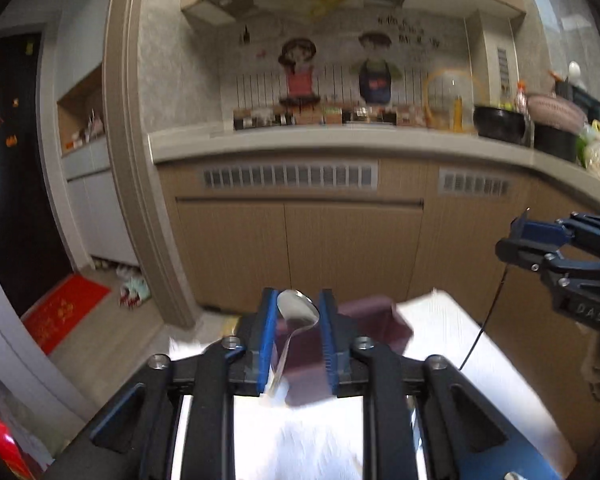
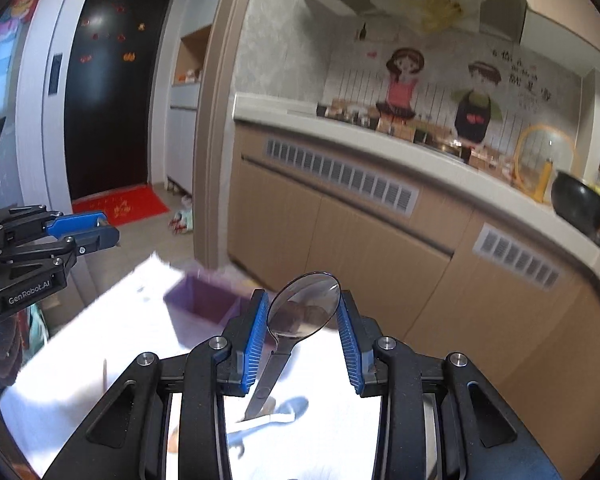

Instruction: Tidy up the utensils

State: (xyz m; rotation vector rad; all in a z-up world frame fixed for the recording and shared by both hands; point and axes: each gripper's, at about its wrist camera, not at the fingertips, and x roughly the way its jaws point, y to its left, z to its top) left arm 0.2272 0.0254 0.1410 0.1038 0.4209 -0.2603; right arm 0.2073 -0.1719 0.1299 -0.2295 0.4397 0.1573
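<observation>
My left gripper [image 1: 298,299] is shut on a small metal spoon [image 1: 300,314], its blue pads pressed against the bowl's edges. The handle hangs down between the fingers. My right gripper [image 2: 303,300] is shut the same way on a larger metal spoon [image 2: 306,312], bowl up and handle pointing down. Both are held above a white table [image 2: 100,320]. A purple organizer box [image 2: 204,300] stands at the table's far edge, also seen just behind the left fingers as the purple box [image 1: 376,316]. Each wrist view shows the other gripper from the side: the right gripper [image 1: 518,236] and the left gripper [image 2: 110,236].
A blue utensil [image 2: 290,408], a blue fork-like piece [image 2: 236,440] and a thin wooden stick [image 2: 105,376] lie on the table. Beyond it are brown cabinets [image 1: 340,248] under a crowded countertop [image 1: 340,136]. A door frame [image 1: 140,200] and red mat [image 1: 66,308] are to the left.
</observation>
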